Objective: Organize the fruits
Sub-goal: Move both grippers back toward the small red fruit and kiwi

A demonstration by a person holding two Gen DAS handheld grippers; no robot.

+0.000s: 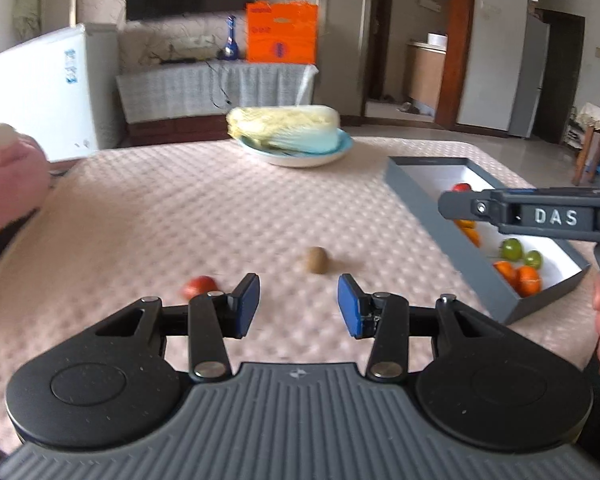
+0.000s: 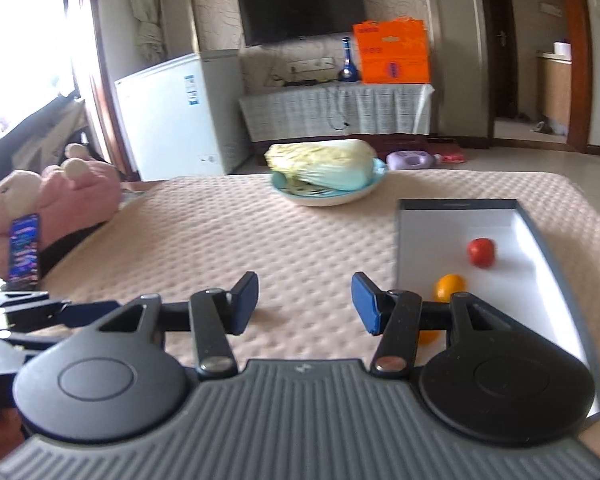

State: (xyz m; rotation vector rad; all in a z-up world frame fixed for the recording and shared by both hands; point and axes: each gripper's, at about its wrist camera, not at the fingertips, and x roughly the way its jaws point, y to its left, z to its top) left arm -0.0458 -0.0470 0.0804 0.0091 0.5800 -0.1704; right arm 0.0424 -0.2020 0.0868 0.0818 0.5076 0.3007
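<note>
Kiwi (image 1: 316, 260) position governs the coming move. It lies on the counter (image 1: 180, 216), just ahead of the left gripper (image 1: 298, 304) and slightly right of the midline between its jaws, apart from both pads. Its long axis appears to stand roughly upright with a slight tilt, though blur makes this uncertain. A red fruit (image 1: 198, 286) lies nearer and to the left, just outside the left jaw and partly hidden behind it.

The left gripper's jaws stand apart with nothing between them; only bare counter shows in the gap. The right gripper (image 2: 304, 300) likewise has parted jaws holding nothing.

The grey box (image 1: 428, 200) sits at the right side of the counter, already holding orange, green and red fruit. In the right wrist view a red fruit and an orange fruit (image 2: 450, 286) lie inside it; the right gripper is just left of the box wall. In the left wrist view the right gripper reaches across above the box.

Judgement: both loose fruits lie on the left gripper's side, well apart from the box, so the left hand is the nearer one. A small forward advance with a slight rightward correction should centre the kiwi between the jaws.

A cabbage on a plate (image 1: 300, 156) stands at the far side, clear of the working area.
</note>
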